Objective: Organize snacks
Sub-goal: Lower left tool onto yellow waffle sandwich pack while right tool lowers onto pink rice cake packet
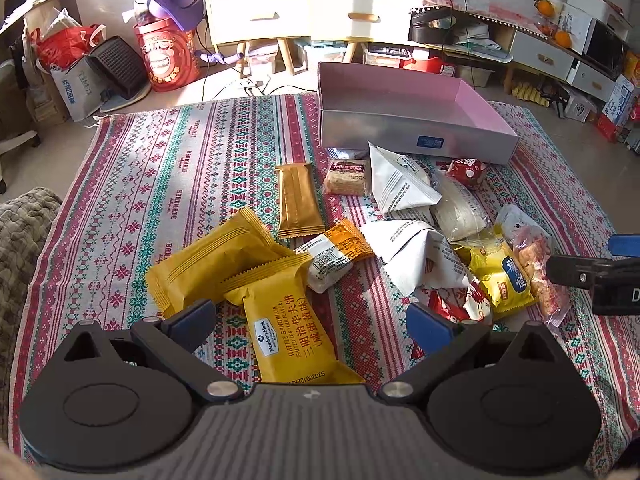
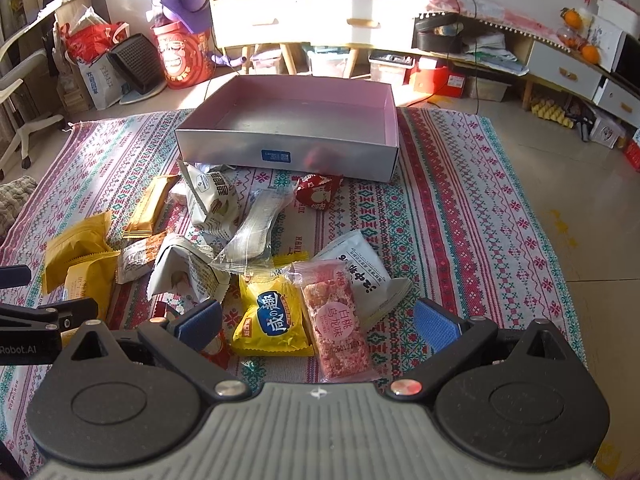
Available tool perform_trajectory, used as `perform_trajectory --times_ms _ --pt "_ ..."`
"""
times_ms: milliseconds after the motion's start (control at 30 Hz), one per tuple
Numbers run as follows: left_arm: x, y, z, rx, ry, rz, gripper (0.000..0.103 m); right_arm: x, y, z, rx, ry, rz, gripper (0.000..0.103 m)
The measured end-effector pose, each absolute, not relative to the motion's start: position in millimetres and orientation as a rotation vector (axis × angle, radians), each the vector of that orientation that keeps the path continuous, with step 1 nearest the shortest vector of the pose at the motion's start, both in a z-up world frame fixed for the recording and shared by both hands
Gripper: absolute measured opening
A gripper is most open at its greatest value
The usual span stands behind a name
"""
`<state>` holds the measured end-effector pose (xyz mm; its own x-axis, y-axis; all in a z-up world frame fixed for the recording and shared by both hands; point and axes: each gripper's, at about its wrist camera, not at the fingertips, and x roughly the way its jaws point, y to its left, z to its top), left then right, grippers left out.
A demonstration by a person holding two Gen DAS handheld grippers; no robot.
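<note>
Several wrapped snacks lie in a loose pile on a patterned cloth (image 1: 200,168). An empty silver box with a pink inside (image 1: 404,120) stands behind them; it also shows in the right wrist view (image 2: 288,148). My left gripper (image 1: 312,320) is open just above a yellow waffle sandwich pack (image 1: 288,336), with nothing held. My right gripper (image 2: 316,320) is open above a yellow snack pack (image 2: 272,320) and a pink rice bar (image 2: 340,328), with nothing held. Its finger shows at the right edge of the left wrist view (image 1: 592,276).
More yellow packs (image 1: 216,260), a gold bar (image 1: 298,200), white triangular packs (image 1: 400,184) and a small red pack (image 2: 316,192) lie around. White drawers (image 1: 296,16), a red bucket (image 1: 170,60) and floor clutter stand beyond the cloth.
</note>
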<state>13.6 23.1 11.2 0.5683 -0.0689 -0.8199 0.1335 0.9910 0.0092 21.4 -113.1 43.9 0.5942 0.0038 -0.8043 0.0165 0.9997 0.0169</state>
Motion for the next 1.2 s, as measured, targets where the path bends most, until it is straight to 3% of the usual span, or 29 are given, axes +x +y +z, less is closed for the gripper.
perform_trajectory --times_ms 333,500,667,867,1200 --pt "31.0 47.6 -4.2 -0.034 1.111 -0.176 0.098 41.1 -130.4 35.9 0.135 1.045 0.055 0.082" --pt "41.5 58.9 -18.1 -0.097 1.158 -0.155 0.087 49.4 -140.6 26.8 0.169 1.084 0.025 0.071" --pt "45.3 64.7 -28.0 -0.147 1.182 -0.143 0.076 52.1 -141.1 13.2 0.191 1.128 0.029 0.053" --pt "46.6 68.5 -33.4 -0.190 1.198 -0.152 0.064 53.6 -132.3 6.0 0.164 1.131 0.029 0.047" --pt "47.3 64.2 -36.2 -0.165 1.166 -0.145 0.058 52.5 -125.2 4.0 0.122 1.101 0.049 0.047"
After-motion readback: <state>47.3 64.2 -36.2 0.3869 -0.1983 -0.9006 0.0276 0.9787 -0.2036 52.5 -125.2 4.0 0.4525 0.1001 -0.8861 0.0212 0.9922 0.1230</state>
